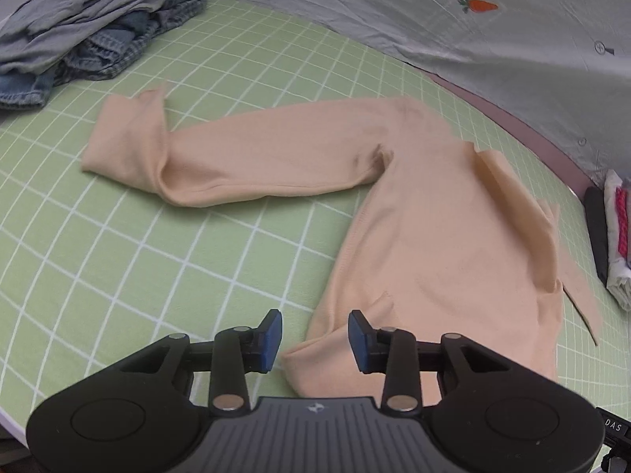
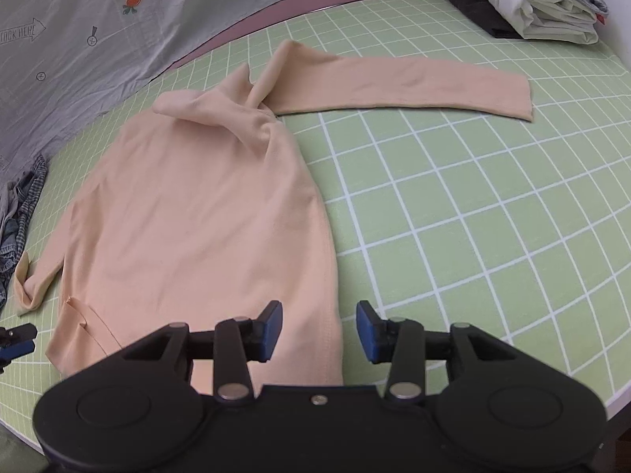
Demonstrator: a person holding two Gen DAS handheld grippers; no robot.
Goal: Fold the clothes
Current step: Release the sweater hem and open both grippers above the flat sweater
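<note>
A peach long-sleeved top [image 1: 441,228] lies spread on a green checked sheet [image 1: 157,256], also seen in the right wrist view [image 2: 189,213]. One sleeve [image 1: 236,157] stretches left with its cuff folded back. The other sleeve [image 2: 402,86] stretches right. My left gripper [image 1: 315,339] is open and empty, its jaws astride the hem's left corner [image 1: 311,358]. My right gripper [image 2: 319,329] is open and empty, its jaws astride the hem's right edge [image 2: 331,339]. The left gripper's tip shows in the right wrist view [image 2: 17,341].
A heap of unfolded clothes, grey and denim, [image 1: 86,31] lies at the far left. A stack of folded clothes [image 2: 532,4] sits at the far right. A grey printed sheet [image 1: 453,19] hangs along the far edge.
</note>
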